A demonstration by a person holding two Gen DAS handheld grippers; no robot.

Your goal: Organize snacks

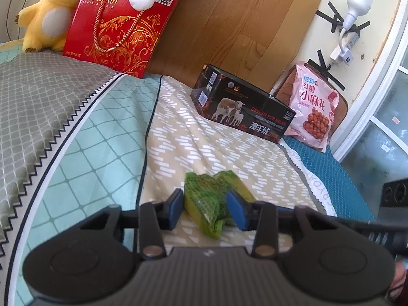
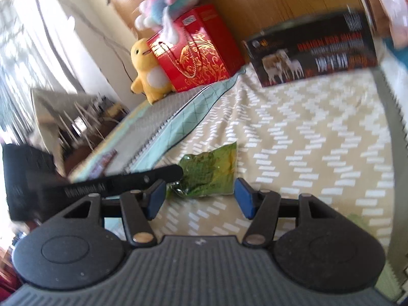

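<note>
- I have the left gripper [image 1: 205, 207] low over the bed [image 1: 229, 148], its blue pads on either side of the green snack packet [image 1: 206, 201]. The right-hand pad looks to be against the wrapper; at the left-hand pad I cannot tell whether there is a thin gap. I read this as a grip just taking hold, narrow but not fully closed.
- The packet lies crumpled on the beige patterned cover, near the front edge of the bed and well apart from everything else. I judge I am taking it from the middle so the loose wrapper does not slip out.
- The right gripper [image 2: 200, 197] has its jaws fairly wide with nothing between them. The packet sits just ahead of it, partly behind the left gripper's black finger [image 2: 127, 178]. This view is blurred, so I keep this hand out of the way rather than crowding the same packet.
- At the head of the bed stand a black box [image 1: 242, 104] with sheep on it and, just beside it, a pink snack bag [image 1: 313, 107] leaning on a brown cushion [image 1: 339, 102]. That looks like the likely gathering spot for snacks.
- Further left, a red biscuit box [image 1: 119, 25] stands against the wooden headboard [image 1: 229, 25] with a yellow plush toy [image 1: 48, 15] beside it.
</note>
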